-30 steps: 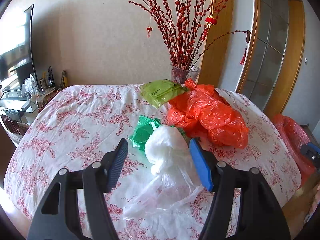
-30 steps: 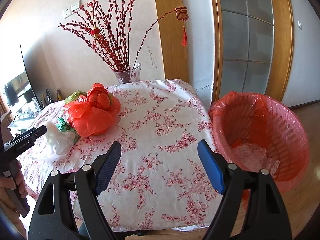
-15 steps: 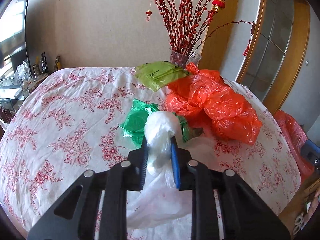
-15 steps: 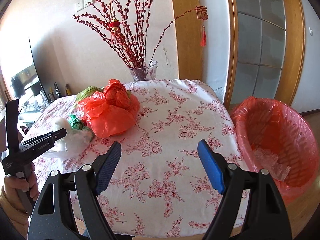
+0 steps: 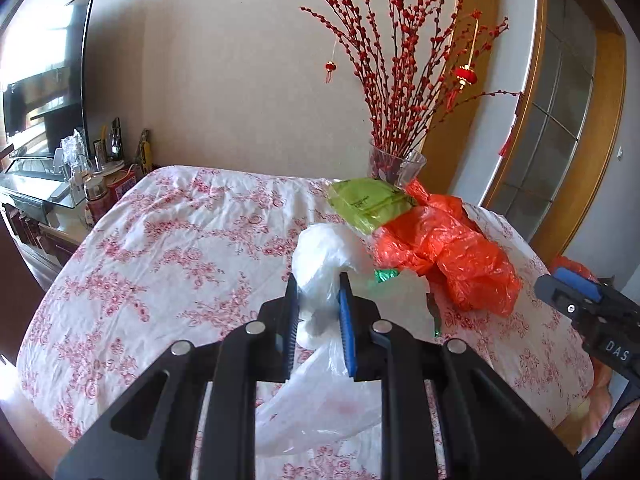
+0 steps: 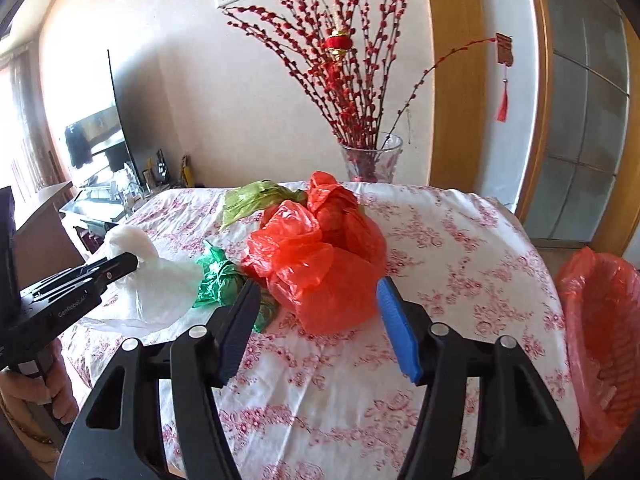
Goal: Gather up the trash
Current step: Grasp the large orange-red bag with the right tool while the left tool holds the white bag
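Left gripper [image 5: 318,300] clenched on white plastic bag [image 5: 324,256], bunched top up, loose tail trailing down toward camera over table [image 5: 168,248]. Right gripper [image 6: 318,312], jaws just closing, nothing clamped, faces orange bag [image 6: 320,256].

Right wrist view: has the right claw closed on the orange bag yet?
No. The right claw is open, its fingers either side of the orange bag and short of it, pads not pressing it.

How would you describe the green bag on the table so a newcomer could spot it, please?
On the floral table, look just left of the big red bag. The green bag lies crumpled between it and the white bag: the smallest, a glossy emerald, darker than the lime bag behind.
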`<action>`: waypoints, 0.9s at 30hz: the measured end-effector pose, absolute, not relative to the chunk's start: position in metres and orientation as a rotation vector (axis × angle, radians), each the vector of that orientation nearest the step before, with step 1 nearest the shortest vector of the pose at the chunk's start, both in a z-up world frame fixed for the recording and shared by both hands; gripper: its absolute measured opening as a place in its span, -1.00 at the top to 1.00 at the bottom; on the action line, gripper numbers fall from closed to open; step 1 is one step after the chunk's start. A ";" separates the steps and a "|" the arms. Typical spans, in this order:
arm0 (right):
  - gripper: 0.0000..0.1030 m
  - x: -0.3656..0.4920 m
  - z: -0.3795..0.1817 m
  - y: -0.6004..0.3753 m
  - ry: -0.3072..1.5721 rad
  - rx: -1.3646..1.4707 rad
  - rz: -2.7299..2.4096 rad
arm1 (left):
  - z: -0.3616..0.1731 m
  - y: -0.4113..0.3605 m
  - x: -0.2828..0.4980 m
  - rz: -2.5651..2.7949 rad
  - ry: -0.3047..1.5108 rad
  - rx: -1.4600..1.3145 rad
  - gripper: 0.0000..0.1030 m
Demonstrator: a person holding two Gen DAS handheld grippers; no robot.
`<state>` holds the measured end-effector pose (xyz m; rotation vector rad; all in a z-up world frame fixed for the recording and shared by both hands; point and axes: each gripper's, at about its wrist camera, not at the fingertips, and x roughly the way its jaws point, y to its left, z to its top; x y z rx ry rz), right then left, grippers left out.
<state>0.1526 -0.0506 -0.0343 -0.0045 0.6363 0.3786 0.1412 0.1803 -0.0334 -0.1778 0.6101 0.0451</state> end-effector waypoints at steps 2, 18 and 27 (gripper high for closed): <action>-0.11 0.161 -0.036 -0.038 0.638 -0.023 0.386 | -0.031 0.187 0.140 0.058 0.603 -0.184 0.62; 0.88 0.182 -0.054 -0.023 0.699 -0.086 0.384 | -0.038 0.215 0.140 0.086 0.608 -0.239 0.62; 0.93 0.162 -0.016 -0.053 0.604 -0.024 0.380 | -0.034 0.209 0.140 0.082 0.601 -0.237 0.62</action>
